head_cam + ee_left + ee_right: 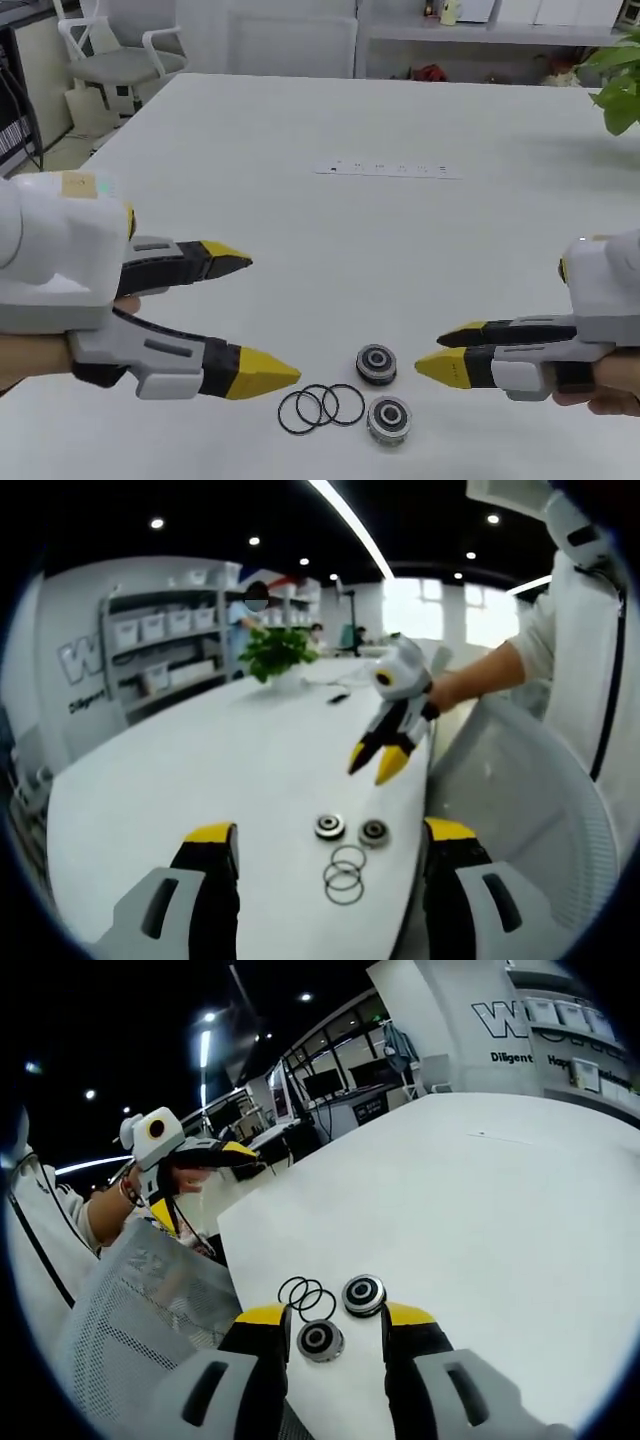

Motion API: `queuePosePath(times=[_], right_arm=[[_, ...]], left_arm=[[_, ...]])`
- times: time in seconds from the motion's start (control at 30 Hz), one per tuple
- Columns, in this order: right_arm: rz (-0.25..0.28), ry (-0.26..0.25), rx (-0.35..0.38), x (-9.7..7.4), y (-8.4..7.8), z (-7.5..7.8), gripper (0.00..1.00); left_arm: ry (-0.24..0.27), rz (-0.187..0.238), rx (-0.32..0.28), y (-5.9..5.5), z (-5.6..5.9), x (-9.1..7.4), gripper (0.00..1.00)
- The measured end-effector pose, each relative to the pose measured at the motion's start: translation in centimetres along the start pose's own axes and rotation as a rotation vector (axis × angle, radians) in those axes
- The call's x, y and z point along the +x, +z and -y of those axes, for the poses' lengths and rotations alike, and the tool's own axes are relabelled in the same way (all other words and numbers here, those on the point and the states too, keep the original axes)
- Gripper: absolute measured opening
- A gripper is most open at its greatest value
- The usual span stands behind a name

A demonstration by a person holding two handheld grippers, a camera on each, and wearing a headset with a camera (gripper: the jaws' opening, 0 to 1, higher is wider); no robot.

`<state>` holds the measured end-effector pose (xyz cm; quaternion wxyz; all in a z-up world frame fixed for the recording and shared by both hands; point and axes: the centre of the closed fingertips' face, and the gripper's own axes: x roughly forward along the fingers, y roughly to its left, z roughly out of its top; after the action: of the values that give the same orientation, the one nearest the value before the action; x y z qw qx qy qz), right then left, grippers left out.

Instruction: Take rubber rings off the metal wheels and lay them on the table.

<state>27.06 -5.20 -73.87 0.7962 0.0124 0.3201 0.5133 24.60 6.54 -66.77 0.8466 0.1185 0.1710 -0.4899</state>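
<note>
Left gripper (pixel 272 318) wide, empty; right gripper (pixel 432 354) narrow, empty. Far wheel (pixel 376 363), near wheel (pixel 389 418) on table (pixel 400 250) between grippers; three rings (pixel 320 406) loose just beside. Remaining rings unclear. Likely best: right pins wheel, left tip hooks ring edge, peels gently.

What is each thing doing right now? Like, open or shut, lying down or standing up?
left gripper: open wide, holding nothing
right gripper: open a little, holding nothing
rubber rings: three, lying flat on the table, overlapping
metal wheels: two, lying flat, not touching each other
</note>
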Motion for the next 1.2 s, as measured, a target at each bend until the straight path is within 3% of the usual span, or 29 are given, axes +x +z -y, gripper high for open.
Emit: queuePosePath(times=[0.57,0.8,1.0,1.2], right_arm=[[-0.024,-0.008,-0.002,0.6,-0.6,1.4,0.33],[-0.059,0.003,-0.005,1.6,-1.3,1.8,0.32],[-0.08,0.009,-0.017,2.2,-1.8,2.3,0.32],[-0.096,0.013,-0.023,2.8,-2.2,2.8,0.32]], left_arm=[[-0.031,0.015,0.033,1.4,-0.8,2.7,0.74],[-0.078,0.009,0.073,1.9,-0.3,4.7,0.7],[-0.095,-0.038,0.13,0.7,0.0,6.5,0.68],[-0.125,-0.05,0.13,-0.2,0.2,8.1,0.64]])
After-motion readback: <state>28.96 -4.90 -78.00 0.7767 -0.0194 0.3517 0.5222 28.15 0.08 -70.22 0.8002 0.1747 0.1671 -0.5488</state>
